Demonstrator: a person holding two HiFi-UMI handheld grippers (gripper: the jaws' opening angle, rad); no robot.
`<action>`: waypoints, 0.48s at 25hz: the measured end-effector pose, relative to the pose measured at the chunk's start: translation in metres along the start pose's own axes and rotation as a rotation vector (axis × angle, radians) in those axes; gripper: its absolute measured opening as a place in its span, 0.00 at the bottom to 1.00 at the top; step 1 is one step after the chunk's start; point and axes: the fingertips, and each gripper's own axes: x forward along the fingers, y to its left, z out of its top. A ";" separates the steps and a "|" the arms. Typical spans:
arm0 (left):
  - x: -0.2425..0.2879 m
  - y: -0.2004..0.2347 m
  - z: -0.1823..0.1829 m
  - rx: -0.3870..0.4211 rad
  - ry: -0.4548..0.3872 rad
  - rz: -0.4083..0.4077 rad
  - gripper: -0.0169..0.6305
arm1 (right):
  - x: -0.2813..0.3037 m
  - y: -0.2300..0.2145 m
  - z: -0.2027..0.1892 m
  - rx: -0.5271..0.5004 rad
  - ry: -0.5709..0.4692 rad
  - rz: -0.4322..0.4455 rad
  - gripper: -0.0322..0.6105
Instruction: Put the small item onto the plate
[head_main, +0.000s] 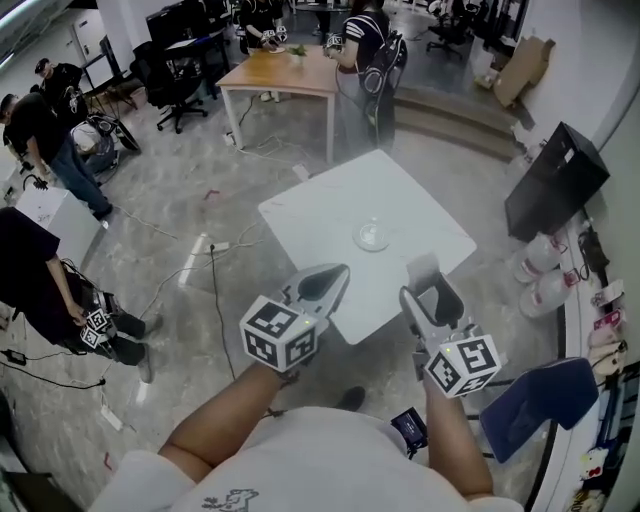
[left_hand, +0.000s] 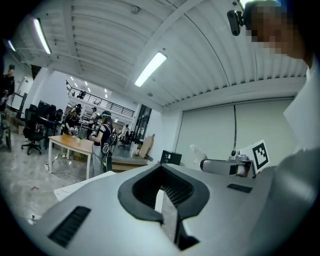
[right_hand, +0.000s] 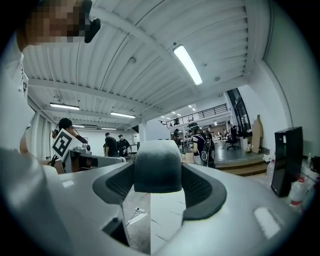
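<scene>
A small clear glass plate (head_main: 371, 236) lies near the middle of the white square table (head_main: 330, 215). My right gripper (head_main: 424, 272) hovers over the table's near edge, short of the plate, shut on a small pale grey rounded item (head_main: 423, 266). In the right gripper view the item (right_hand: 157, 167) fills the gap between the dark pads of the gripper (right_hand: 157, 176). My left gripper (head_main: 338, 272) hangs beside it on the left, its jaws pressed together with nothing in them; the left gripper view shows them (left_hand: 167, 197) meeting in a thin seam.
A black case (head_main: 555, 180) and large water bottles (head_main: 540, 275) stand right of the table, a blue chair (head_main: 535, 400) at the near right. Cables (head_main: 215, 290) run over the floor on the left. People stand at a wooden table (head_main: 280, 75) behind.
</scene>
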 end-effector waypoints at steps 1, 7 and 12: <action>0.014 0.002 0.001 -0.002 -0.002 0.009 0.04 | 0.007 -0.010 -0.002 0.001 0.008 0.015 0.49; 0.070 0.018 -0.004 -0.019 0.004 0.056 0.04 | 0.042 -0.050 -0.018 0.012 0.055 0.099 0.49; 0.099 0.036 0.000 -0.020 0.005 0.074 0.04 | 0.069 -0.078 -0.021 0.021 0.070 0.117 0.49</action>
